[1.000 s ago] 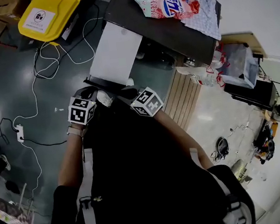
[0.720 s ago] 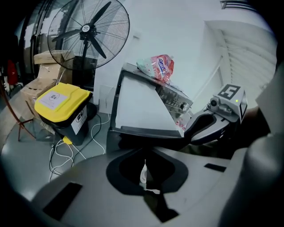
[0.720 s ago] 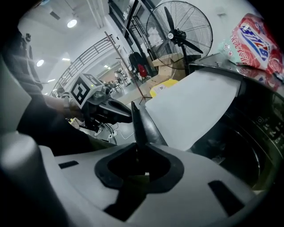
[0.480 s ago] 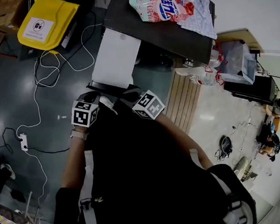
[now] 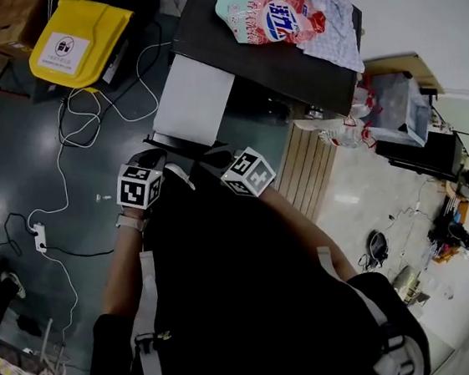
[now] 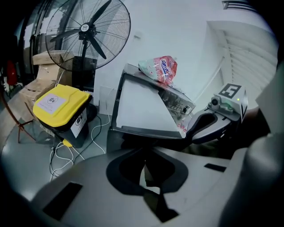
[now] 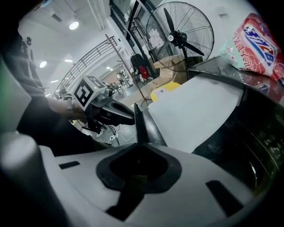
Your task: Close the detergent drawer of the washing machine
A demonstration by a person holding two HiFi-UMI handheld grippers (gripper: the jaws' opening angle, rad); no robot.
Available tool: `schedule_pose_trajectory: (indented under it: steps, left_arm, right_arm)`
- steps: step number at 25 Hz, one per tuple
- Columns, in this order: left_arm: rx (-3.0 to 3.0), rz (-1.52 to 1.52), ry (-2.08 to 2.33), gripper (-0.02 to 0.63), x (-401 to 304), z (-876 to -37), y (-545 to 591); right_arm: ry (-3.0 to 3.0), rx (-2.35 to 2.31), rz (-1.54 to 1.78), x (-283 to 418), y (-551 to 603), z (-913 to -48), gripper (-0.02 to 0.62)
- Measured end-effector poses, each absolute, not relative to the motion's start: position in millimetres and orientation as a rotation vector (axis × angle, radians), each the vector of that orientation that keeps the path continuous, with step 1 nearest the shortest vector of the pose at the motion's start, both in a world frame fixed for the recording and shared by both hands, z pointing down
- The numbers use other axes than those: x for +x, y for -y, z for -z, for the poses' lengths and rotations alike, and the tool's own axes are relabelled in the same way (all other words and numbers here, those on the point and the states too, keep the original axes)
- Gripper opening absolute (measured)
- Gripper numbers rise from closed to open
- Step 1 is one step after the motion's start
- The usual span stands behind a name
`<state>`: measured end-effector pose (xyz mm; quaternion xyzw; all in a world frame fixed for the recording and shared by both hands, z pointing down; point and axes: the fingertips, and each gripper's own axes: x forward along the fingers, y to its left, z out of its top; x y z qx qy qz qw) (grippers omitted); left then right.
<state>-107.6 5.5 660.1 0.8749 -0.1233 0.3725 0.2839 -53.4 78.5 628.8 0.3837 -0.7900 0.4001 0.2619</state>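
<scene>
Right gripper (image 7: 136,116), its empty jaws having just been closing almost shut, and left gripper (image 6: 144,156), likewise pressed together on nothing, are hovering before the washing machine (image 5: 270,52) at upper centre, probably lining up on a detergent drawer I cannot pick out, which is wanting a straight push.

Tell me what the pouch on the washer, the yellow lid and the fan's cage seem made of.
Pouch: likely soft plastic film, glossy, crinkled and printed. Yellow lid: probably hard plastic, smooth with a dull sheen and moulded edges. Fan cage: looks like thin metal wire, dark; paint or coating can't be told.
</scene>
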Motion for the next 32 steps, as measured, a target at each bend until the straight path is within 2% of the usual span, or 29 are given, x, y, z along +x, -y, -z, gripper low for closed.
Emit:
schedule_pose_trajectory:
  steps: [32]
  left_arm:
    - [2.277, -0.945, 0.463, 0.011, -51.5, -649.8, 38.1]
  right_arm:
    - [2.207, 0.767, -0.955, -0.2, -36.1, -620.6, 0.041]
